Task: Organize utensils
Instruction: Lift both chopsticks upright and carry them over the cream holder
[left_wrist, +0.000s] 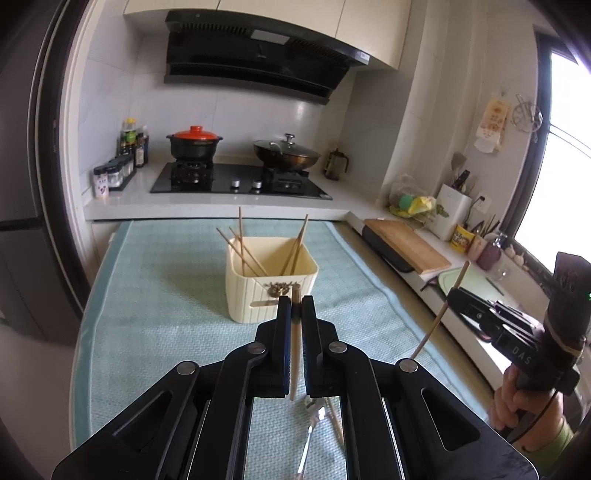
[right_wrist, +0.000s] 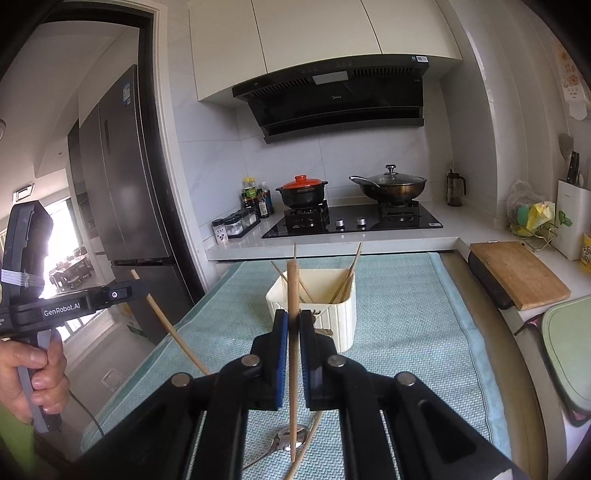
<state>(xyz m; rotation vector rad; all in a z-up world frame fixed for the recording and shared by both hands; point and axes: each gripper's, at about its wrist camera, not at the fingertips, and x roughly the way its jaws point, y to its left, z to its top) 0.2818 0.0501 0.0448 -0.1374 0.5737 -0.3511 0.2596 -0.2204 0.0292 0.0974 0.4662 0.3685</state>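
The left tool (left_wrist: 296, 301) was closed on a chopstick (left_wrist: 294, 343) that stood almost upright between its fingers. The right tool (right_wrist: 294, 317) was closed on another chopstick (right_wrist: 293, 354), also nearly upright. Both tools were up above the desk (left_wrist: 166, 295), which had a pale green mat on it. A cream bin (left_wrist: 271, 280) stood in the middle of the mat, just past the tools, with several chopsticks (left_wrist: 243, 249) leaning inside it. A spoon (right_wrist: 286, 441) and one more stick (right_wrist: 306, 448) lay on the mat below the right tool.
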